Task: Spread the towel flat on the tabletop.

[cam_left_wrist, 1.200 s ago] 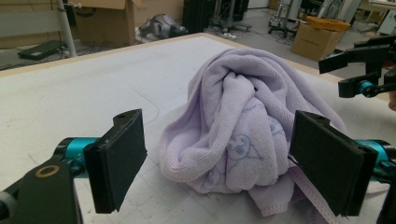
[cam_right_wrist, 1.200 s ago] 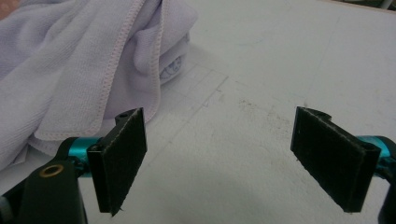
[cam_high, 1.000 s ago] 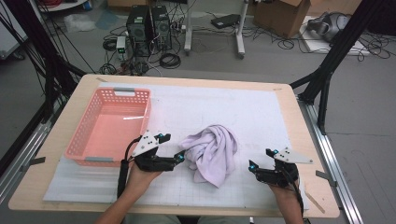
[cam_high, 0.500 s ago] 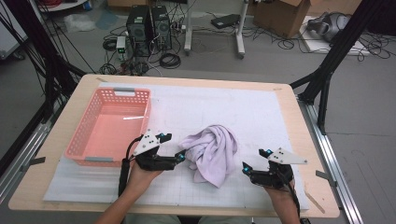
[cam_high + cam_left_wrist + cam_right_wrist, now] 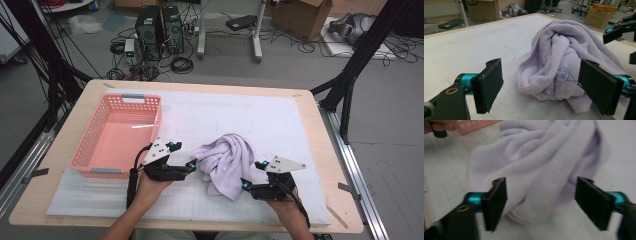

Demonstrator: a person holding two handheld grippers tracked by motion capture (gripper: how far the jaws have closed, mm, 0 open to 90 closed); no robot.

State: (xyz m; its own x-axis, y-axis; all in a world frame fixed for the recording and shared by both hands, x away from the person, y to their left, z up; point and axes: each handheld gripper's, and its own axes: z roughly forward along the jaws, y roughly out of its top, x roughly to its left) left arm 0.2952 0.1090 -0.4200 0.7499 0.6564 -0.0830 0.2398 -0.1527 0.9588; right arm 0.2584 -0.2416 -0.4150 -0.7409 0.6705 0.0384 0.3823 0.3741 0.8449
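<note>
Left gripper (image 5: 191, 165) and right gripper (image 5: 243, 184): black bodies, each topped by a grey three-cornered plate with small dark holes. Each jaw carries a flat, matte black rectangular pad on a teal metal cylinder; a brass-ringed hole marks the black linkage below. Black cable trails along the bare, sleeveless left forearm.

Lighting: even, soft indoor light; faint shadows.
Blur: right gripper view smeared, towel (image 5: 536, 170) soft.
Sharpness: left gripper view crisp; high view slightly grainy.
</note>
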